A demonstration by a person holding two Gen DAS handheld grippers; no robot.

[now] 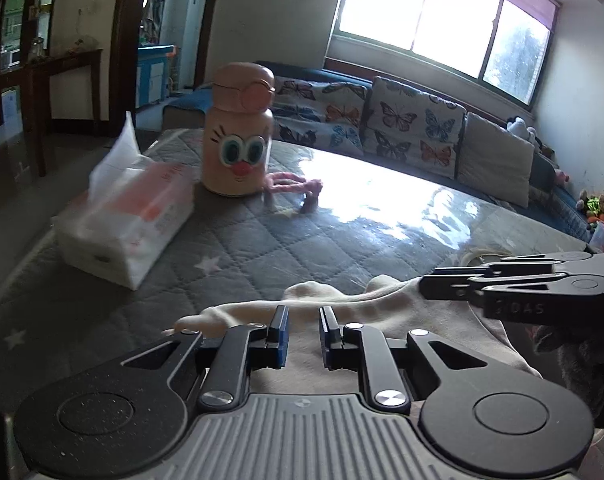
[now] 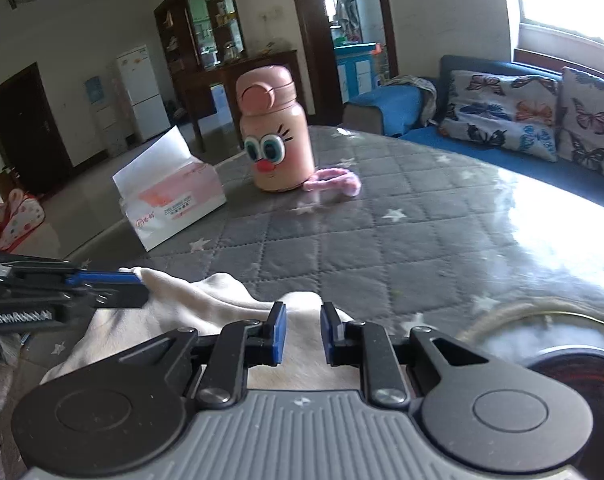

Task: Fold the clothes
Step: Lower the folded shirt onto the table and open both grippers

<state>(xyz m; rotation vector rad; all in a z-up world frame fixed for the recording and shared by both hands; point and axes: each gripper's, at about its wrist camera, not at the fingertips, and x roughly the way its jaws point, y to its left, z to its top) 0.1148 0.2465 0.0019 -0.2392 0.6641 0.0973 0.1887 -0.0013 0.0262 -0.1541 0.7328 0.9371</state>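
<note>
A cream-white garment (image 1: 342,312) lies bunched at the near edge of the grey quilted table cover (image 1: 261,240); it also shows in the right wrist view (image 2: 205,300). My left gripper (image 1: 304,334) hovers over the cloth with its blue-padded jaws a little apart and nothing between them. My right gripper (image 2: 303,334) is likewise open above the cloth. Each gripper shows side-on in the other's view: the right one (image 1: 434,286) at the garment's right, the left one (image 2: 141,288) at its left edge.
A pink bottle with a cartoon face (image 1: 237,132) stands at the far side, with a pink cord (image 1: 297,186) beside it. A tissue pack (image 1: 129,220) lies at the left. A round dish (image 2: 542,320) sits at the near right. A sofa with butterfly cushions (image 1: 414,128) stands behind.
</note>
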